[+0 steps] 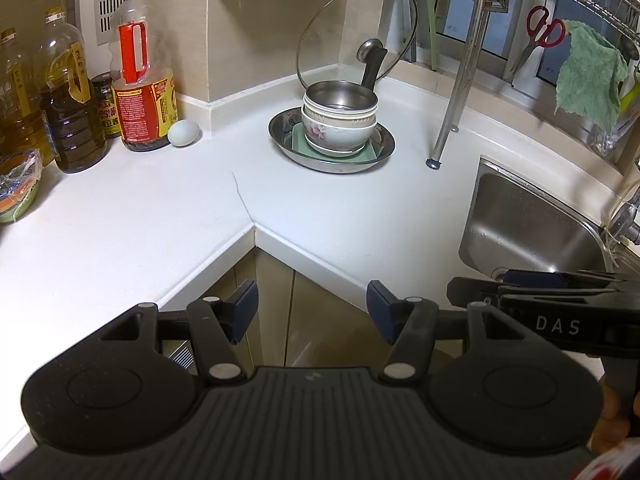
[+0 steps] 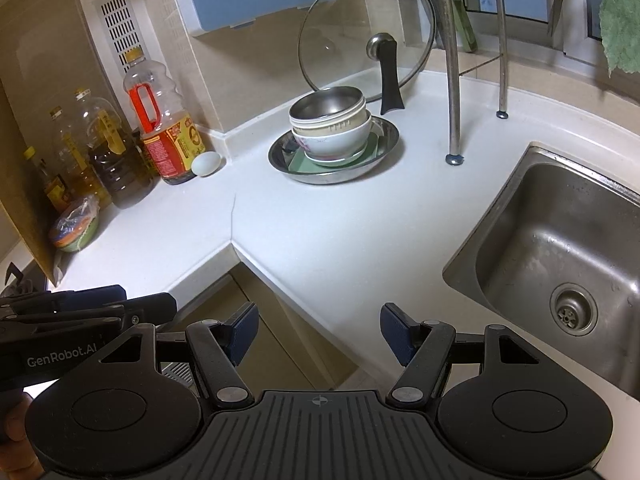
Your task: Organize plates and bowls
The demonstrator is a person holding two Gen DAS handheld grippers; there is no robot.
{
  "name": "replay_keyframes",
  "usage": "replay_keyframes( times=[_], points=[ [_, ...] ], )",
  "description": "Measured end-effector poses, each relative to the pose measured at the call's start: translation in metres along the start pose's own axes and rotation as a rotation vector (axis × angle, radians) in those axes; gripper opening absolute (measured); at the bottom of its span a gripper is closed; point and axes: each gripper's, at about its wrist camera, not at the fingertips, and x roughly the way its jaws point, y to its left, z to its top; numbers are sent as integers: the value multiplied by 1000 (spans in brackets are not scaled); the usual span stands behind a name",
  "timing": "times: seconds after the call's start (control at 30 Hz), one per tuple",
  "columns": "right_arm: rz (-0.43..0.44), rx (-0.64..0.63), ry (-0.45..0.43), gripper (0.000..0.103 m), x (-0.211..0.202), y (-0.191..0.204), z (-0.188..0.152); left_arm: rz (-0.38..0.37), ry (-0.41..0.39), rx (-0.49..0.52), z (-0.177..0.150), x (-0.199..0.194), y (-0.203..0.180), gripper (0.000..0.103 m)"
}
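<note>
White counter (image 2: 304,232) | left tongs (image 2: 132,308) "GenRobot.AI" | right tongs (image 1: 476,286) "DAS"

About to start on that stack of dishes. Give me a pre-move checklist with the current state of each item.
1. Left gripper open and holding nothing: ok.
2. Right gripper open and holding nothing: ok.
3. Both grippers back at the counter edge, apart from the stack: ok.
4. Stack steady: steel bowl nested in white bowls, on a green plate, inside a steel basin; it leans slightly in the right wrist view: cannot tell.
5. Room behind the stack: the glass lid stands propped right behind it, its handle close to the basin: not ok.
6. Egg loose on the counter left of the basin, apart from it: ok, but mind it.
</note>
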Motion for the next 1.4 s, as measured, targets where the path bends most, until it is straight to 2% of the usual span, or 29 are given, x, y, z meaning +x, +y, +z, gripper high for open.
replay_keyframes(
  times=[1.4],
  points=[
    [6,-2,9,68,0,2,0,2,8,-15,0,1,0,58]
  ],
)
